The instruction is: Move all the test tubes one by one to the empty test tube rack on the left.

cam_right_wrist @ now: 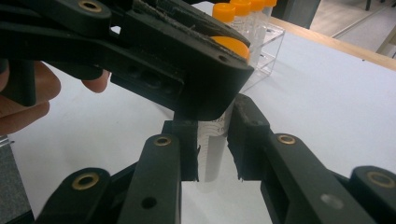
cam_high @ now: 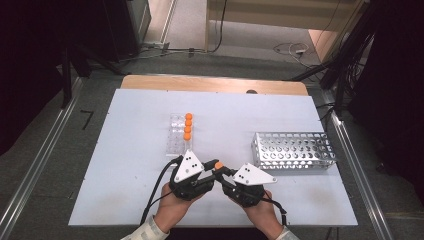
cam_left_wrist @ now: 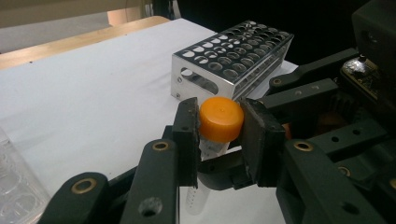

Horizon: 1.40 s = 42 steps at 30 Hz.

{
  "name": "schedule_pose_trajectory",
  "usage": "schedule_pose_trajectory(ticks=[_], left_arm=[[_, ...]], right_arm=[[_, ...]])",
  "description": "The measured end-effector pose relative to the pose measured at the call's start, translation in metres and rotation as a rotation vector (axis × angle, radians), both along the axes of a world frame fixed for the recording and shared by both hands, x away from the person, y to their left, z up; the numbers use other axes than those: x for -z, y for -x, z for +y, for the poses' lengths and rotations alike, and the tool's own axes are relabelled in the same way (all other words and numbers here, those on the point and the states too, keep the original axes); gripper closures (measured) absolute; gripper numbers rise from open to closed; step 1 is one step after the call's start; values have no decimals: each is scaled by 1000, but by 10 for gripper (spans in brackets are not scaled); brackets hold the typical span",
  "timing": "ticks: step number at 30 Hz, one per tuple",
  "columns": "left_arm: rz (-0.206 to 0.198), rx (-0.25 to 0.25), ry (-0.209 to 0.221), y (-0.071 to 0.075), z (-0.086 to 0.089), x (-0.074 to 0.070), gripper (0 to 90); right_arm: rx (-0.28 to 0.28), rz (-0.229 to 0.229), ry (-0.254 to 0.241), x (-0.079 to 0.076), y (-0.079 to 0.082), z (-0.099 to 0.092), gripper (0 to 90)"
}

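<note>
Jaws: left gripper (cam_left_wrist: 219,128) clamped on orange cap (cam_left_wrist: 221,118); right gripper (cam_right_wrist: 214,140) clamped on tube (cam_right_wrist: 213,154), above table (cam_high: 130,150). Risk: uneven twisting tilts tube, slipping it free.

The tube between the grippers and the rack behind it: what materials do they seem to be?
Tube: apparently clear plastic, with see-through walls and printed marks. Its cap: matte orange plastic, probably. Rack: looks like shiny sheet metal, with bright reflections and punched round holes.
</note>
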<state>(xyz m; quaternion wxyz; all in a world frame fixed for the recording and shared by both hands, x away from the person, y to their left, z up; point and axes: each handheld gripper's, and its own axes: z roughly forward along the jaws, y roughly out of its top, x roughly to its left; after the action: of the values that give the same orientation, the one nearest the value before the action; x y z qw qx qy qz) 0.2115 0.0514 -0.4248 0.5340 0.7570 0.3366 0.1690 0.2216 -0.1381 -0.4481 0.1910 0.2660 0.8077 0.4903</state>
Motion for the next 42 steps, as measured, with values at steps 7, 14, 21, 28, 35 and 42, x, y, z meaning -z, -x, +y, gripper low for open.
schedule_pose_trajectory(ticks=[7, 14, 21, 28, 35, 42], left_arm=[[6, -3, -3, -1, 1, 0, 700], [-3, -33, 18, -4, 11, -7, 701], [-5, -83, 44, -11, 27, -16, 702], [-4, -124, 79, -20, 43, -27, 702], [-13, -160, 85, -28, 53, -36, 702], [-25, -214, 86, -35, 67, -42, 702]], right_arm=[[-5, 16, 4, 0, -1, 0, 607], [-15, 41, 26, -3, -4, -9, 343], [22, 67, 20, -7, -3, -28, 240], [53, 58, 2, -10, -2, -44, 237], [79, 64, -4, -9, -3, -53, 238], [99, 64, -8, -10, -3, -60, 238]])
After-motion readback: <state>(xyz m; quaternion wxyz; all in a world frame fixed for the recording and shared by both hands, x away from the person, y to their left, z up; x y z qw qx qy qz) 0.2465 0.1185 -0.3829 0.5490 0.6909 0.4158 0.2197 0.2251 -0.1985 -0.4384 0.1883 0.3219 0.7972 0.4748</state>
